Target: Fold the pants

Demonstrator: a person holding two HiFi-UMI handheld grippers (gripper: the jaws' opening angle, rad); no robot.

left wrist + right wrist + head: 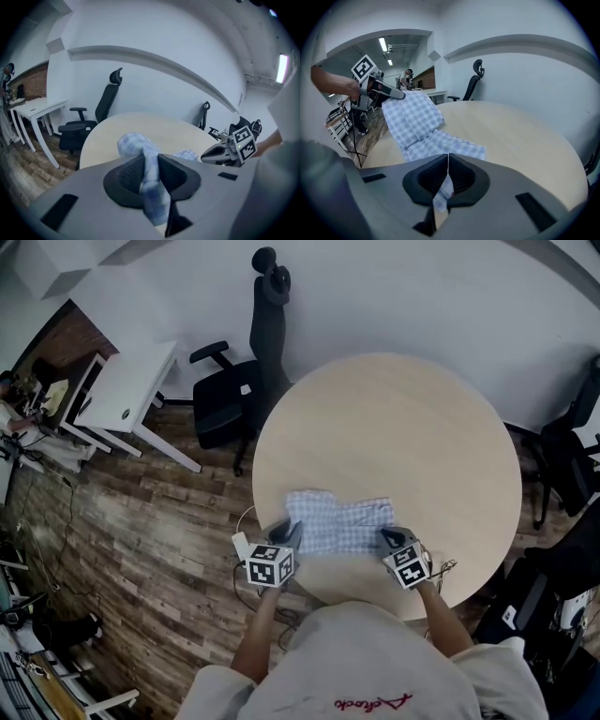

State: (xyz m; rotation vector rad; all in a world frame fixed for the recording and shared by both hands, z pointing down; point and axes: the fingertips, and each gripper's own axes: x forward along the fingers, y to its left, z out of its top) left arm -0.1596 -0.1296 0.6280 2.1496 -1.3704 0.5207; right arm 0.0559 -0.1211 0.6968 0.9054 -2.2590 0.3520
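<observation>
Blue-checked pants are lying at six o'clock on the table; we are clamping their corners in the left gripper and right gripper, folding barely beginning.

- Top: pale grey-white, loose cut, fills the bottom centre of the head view.
- Sleeves: wide, same pale cloth.
- Lettering: red script, at the bottom edge.
- Left gripper, right gripper: matte grey moulded shells.
- Pads: black, ribbed, set in a black rounded surround.
- Left cube, right cube: white faces, black square markers.
</observation>
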